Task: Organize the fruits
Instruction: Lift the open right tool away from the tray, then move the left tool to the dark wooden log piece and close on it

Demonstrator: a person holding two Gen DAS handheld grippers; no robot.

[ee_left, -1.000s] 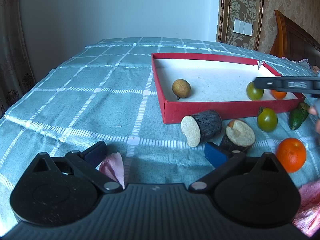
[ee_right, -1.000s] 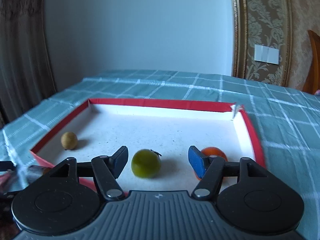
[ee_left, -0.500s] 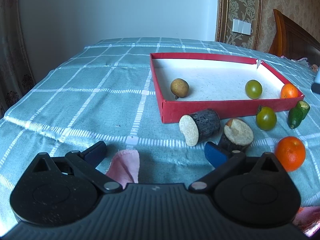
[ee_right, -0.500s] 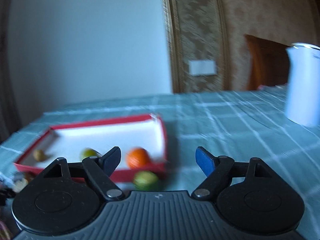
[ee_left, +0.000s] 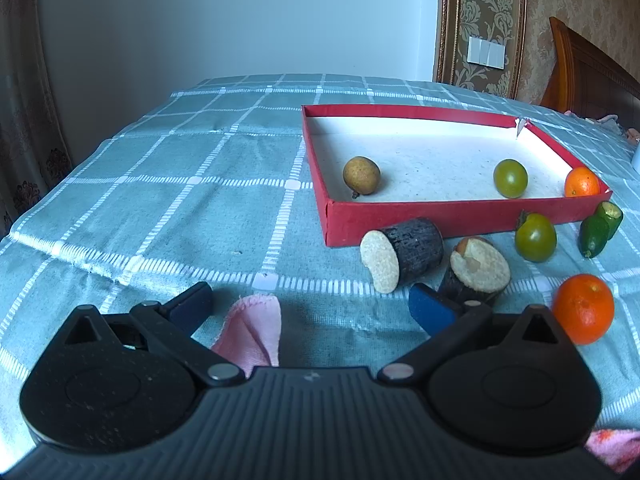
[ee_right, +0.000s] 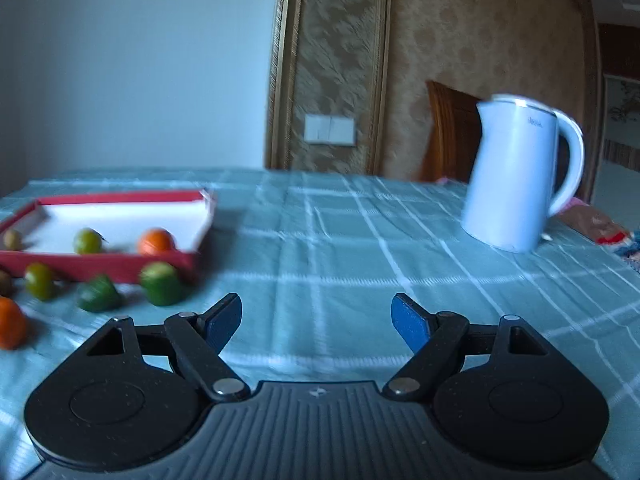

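A red tray (ee_left: 440,220) with a white floor holds a brown round fruit (ee_left: 362,174), a green tomato (ee_left: 510,178) and a small orange (ee_left: 582,182). In front of it lie another green tomato (ee_left: 535,237), a cut green vegetable (ee_left: 600,228), a bigger orange (ee_left: 583,308) and two dark cut pieces (ee_left: 404,252). My left gripper (ee_left: 310,304) is open above a pink cloth (ee_left: 252,328). My right gripper (ee_right: 318,316) is open and empty over bare tablecloth, right of the tray (ee_right: 100,266) and the green pieces (ee_right: 160,282).
A white electric kettle (ee_right: 516,176) stands on the checked teal tablecloth (ee_right: 340,248) at the far right. A wooden chair back (ee_right: 448,136) rises behind the table. More pink cloth (ee_left: 608,448) shows at the lower right of the left wrist view.
My right gripper left the tray, where the green tomato stays, swung right toward the kettle, and its jaws widened. The pink cloth shifted under the left gripper, which stayed put.
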